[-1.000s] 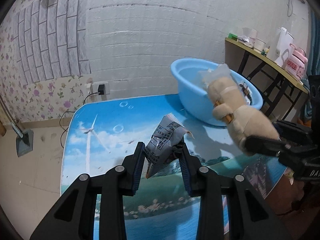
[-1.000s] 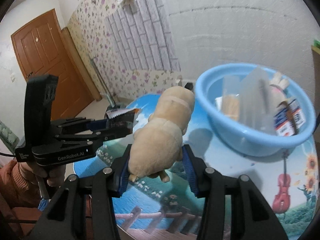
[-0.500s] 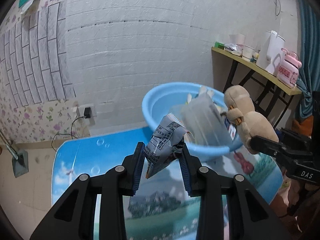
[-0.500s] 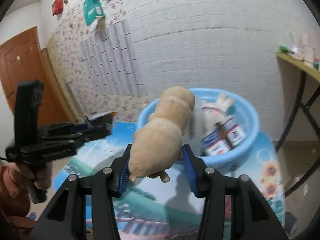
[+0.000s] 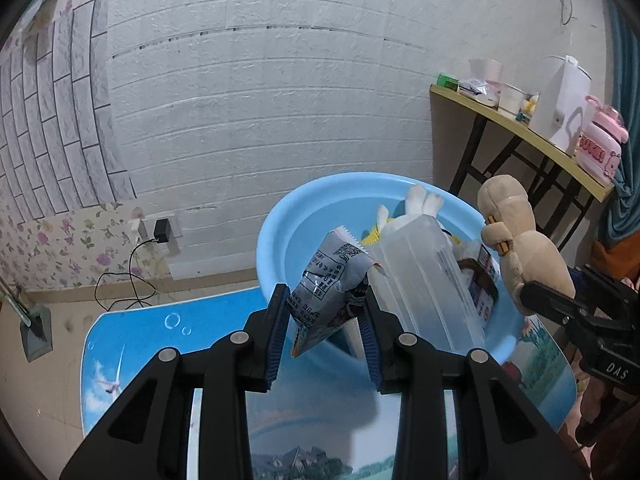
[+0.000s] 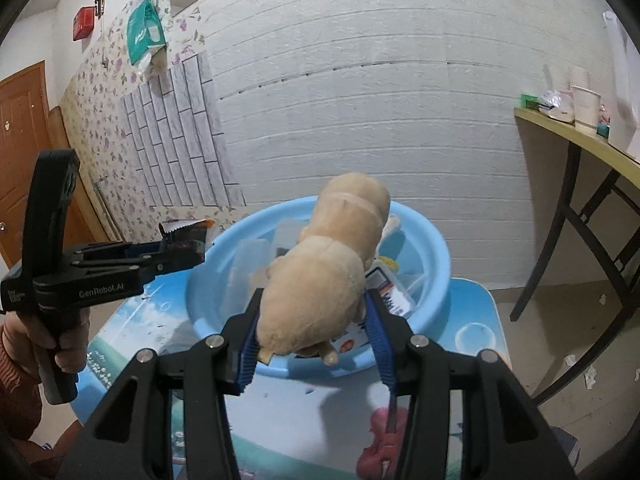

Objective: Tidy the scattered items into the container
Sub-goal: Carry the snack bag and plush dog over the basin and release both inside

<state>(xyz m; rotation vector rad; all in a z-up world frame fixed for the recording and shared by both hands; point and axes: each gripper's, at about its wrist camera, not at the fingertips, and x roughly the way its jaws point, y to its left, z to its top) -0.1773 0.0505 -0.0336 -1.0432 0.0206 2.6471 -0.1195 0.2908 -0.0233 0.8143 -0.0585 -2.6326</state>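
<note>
My left gripper (image 5: pixel 323 328) is shut on a crinkled grey snack packet (image 5: pixel 328 284), held above the near rim of the light blue basin (image 5: pixel 280 224). My right gripper (image 6: pixel 314 334) is shut on a tan plush toy (image 6: pixel 328 268), which hangs over the basin (image 6: pixel 432 264) from its front side. In the left wrist view the plush toy (image 5: pixel 516 248) sits at the basin's right edge in the right gripper (image 5: pixel 532 300). In the right wrist view the left gripper (image 6: pixel 188 256) holds the packet (image 6: pixel 184 232) at the basin's left rim. A clear plastic case (image 5: pixel 424 280), a printed box and a white plush lie inside.
The basin stands on a low table with a picture-print top (image 5: pixel 136 344) by a white brick-pattern wall. A yellow-topped side table (image 5: pixel 520 128) with cups, a kettle and a pink box stands at the right. A plug and cable (image 5: pixel 160 228) hang on the wall.
Both grippers have travelled across the table toward the basin with their loads. The packet and the plush toy now hang at the basin's rim instead of over the tabletop.
</note>
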